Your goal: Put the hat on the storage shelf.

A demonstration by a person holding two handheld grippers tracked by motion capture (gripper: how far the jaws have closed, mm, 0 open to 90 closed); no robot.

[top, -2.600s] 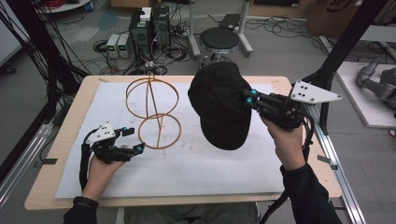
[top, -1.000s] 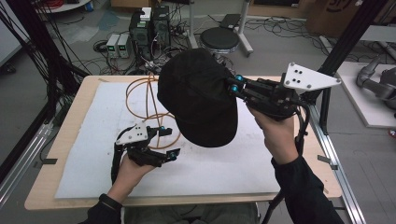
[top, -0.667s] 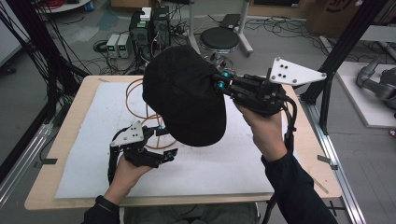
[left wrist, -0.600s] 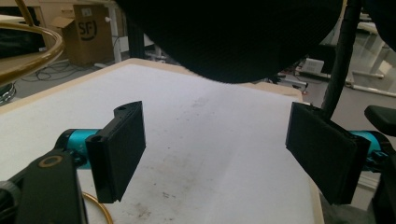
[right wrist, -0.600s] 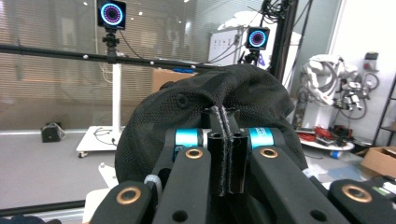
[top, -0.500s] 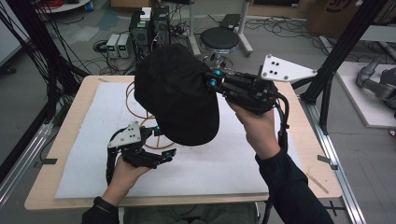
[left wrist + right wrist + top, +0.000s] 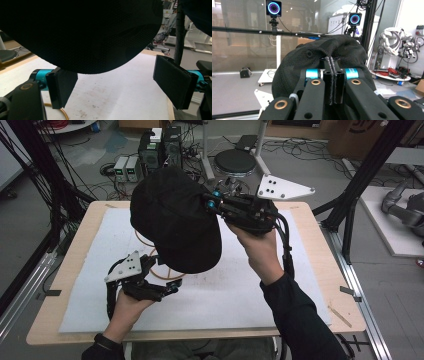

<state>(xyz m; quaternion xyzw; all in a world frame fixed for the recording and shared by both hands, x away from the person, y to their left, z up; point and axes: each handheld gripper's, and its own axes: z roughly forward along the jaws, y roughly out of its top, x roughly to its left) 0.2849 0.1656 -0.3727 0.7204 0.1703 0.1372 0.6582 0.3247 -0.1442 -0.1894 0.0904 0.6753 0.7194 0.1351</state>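
**Cap held above the wire stand**

Over the middle of the table, a black cap is held aloft by the right gripper, whose jaws are clamped together on a pinch of the cap's fabric. The copper wire stand sits directly beneath, toward six o'clock from the cap, and is largely hidden by it. The left gripper is kept at seven o'clock beside the stand's base, jaws wide apart with nothing between them, the cap hanging overhead. The coming move is judged to be a straight lowering onto the stand.
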